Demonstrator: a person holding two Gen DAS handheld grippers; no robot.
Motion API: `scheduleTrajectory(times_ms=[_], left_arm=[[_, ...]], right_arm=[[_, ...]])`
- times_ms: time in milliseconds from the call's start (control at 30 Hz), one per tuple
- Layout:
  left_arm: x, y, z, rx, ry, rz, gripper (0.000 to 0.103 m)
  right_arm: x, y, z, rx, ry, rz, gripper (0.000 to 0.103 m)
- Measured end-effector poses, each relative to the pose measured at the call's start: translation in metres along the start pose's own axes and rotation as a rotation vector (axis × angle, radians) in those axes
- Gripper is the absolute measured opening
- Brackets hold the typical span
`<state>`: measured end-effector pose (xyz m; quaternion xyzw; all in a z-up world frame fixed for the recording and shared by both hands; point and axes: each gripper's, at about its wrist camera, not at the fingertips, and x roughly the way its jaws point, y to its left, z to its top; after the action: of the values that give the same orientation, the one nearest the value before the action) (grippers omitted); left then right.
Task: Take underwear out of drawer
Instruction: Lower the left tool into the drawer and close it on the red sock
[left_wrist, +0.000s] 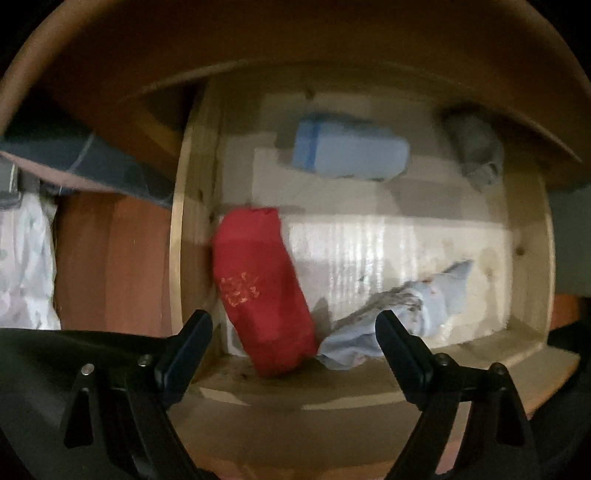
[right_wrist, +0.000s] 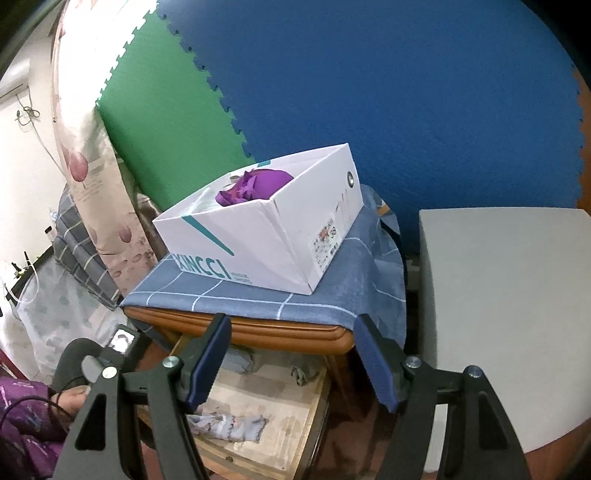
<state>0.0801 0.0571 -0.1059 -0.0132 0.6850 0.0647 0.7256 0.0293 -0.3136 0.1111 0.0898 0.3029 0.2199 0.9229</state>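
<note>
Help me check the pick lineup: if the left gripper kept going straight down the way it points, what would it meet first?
Probably the red folded garment: it lies between the open left gripper fingers' line, on the drawer floor. Depth is unclear.

A white shoebox (right_wrist: 273, 236) with teal lettering sits open on a blue checked cloth (right_wrist: 325, 295) that covers the brown table (right_wrist: 258, 332). A purple garment (right_wrist: 258, 186) lies bunched inside the box. Behind stand foam mats against the wall, a green one (right_wrist: 166, 110) joined by toothed edges to a blue one (right_wrist: 369, 92). A floral curtain (right_wrist: 92, 166) hangs at the left, with a stack of grey checked bedding (right_wrist: 81, 254) beside it. A plain grey box (right_wrist: 509, 314) stands just right of the table.
</note>
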Motion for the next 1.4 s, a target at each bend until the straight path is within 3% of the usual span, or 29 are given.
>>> scheduleTrajectory(times_ms=[100, 333, 467, 567, 733, 800, 1133, 1400], left_arm=[[0.01, 0.004, 0.004, -0.025, 0.04, 0.046, 0.089], [0.037, 0.015, 0.007, -0.086, 0.125, 0.061, 0.089], [0.052, 0.024, 0.01, -0.141, 0.181, 0.011, 0.09], [0.049, 0.021, 0.012, -0.147, 0.161, -0.008, 0.09], [0.049, 0.002, 0.011, -0.095, 0.154, 0.026, 0.09], [0.053, 0.003, 0.012, -0.114, 0.171, 0.007, 0.085], [0.072, 0.015, 0.023, -0.216, 0.236, -0.061, 0.088], [0.088, 0.049, 0.034, -0.316, 0.287, -0.092, 0.089]], right_arm=[[0.0, 0.001, 0.0, -0.003, -0.001, 0.007, 0.07], [-0.003, -0.002, 0.0, 0.013, -0.012, 0.034, 0.07], [-0.003, -0.002, 0.0, 0.014, -0.012, 0.049, 0.07], [-0.003, -0.001, 0.0, 0.01, -0.011, 0.055, 0.07], [-0.002, -0.002, 0.0, 0.014, -0.009, 0.062, 0.07], [-0.003, -0.003, 0.0, 0.017, -0.011, 0.068, 0.07], [-0.006, -0.006, -0.001, 0.025, -0.016, 0.083, 0.07], [-0.006, -0.005, -0.001, 0.026, -0.014, 0.086, 0.071]])
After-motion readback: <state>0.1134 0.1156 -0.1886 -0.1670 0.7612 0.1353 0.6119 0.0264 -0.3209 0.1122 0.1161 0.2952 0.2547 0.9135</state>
